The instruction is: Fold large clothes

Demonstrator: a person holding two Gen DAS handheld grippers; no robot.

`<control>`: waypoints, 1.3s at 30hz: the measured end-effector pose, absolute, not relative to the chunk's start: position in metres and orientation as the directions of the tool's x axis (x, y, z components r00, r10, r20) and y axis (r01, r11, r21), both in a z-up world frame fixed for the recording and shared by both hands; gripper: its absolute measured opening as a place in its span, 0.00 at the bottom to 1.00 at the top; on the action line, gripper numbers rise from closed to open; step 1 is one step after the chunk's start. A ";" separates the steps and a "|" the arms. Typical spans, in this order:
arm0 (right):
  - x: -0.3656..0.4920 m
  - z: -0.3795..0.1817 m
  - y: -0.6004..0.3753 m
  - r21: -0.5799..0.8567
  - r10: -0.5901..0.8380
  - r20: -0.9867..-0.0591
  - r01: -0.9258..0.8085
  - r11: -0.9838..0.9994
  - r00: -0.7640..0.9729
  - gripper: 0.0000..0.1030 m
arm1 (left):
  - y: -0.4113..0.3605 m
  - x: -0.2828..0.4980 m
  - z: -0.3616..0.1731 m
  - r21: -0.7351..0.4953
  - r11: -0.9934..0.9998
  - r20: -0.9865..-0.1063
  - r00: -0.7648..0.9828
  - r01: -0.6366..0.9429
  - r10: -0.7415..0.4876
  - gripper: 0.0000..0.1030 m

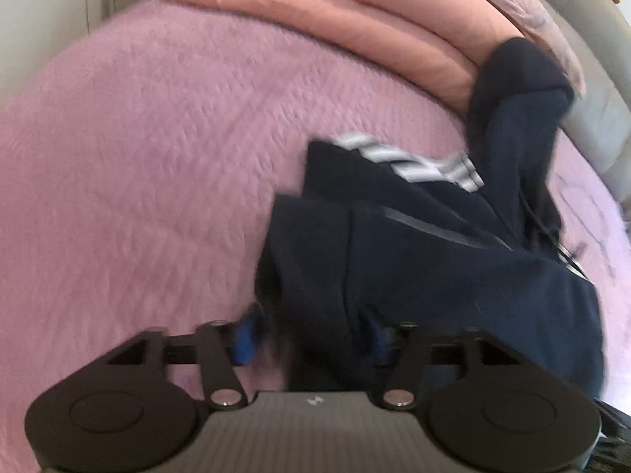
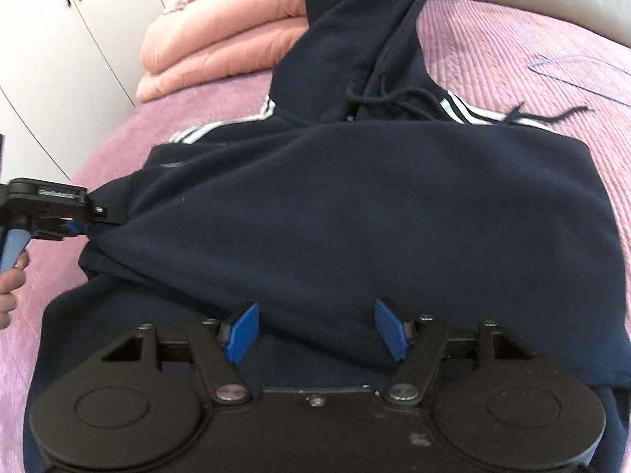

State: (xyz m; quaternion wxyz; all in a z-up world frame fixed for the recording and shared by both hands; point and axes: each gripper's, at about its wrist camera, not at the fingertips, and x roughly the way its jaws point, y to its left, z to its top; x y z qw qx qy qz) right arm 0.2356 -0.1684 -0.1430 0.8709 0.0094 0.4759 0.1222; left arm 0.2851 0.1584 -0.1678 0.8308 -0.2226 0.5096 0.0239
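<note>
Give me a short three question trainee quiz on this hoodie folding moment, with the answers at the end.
1. True or false: the right gripper is shut on the hoodie.
2. What colour is the folded blanket stack behind the hoodie?
3. The hoodie lies on: A) a wooden table, B) a purple bedspread, C) a tiled floor.

Key: 1 false, its fingers are spread apart. 2 pink. 3 B.

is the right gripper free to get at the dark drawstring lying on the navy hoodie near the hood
Probably yes. The right gripper is open with only flat navy hoodie fabric between it and the dark drawstring, which lies exposed on top. The left gripper sits off at the hoodie's side edge, out of that path.
</note>
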 end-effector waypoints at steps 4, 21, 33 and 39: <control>0.216 -0.141 -0.164 0.109 0.192 -0.838 -0.188 0.976 0.510 0.76 | 0.159 0.250 -0.172 -0.381 0.898 -0.849 0.466 -0.219 -0.247 0.90; 0.139 -0.141 -0.205 0.172 0.173 -0.900 -0.039 0.984 0.400 0.76 | 0.139 0.144 -0.168 -0.084 0.939 -0.953 0.301 -0.335 0.022 0.84; 0.149 -0.057 -0.207 0.274 0.242 -0.754 -0.042 0.961 0.611 0.75 | 0.140 0.148 -0.118 -0.301 0.897 -0.878 0.460 -0.324 -0.128 0.83; 0.222 -0.018 -0.206 0.255 0.216 -0.717 -0.040 0.966 0.663 0.76 | 0.131 0.196 -0.115 -0.324 0.901 -0.875 0.453 -0.287 -0.170 0.83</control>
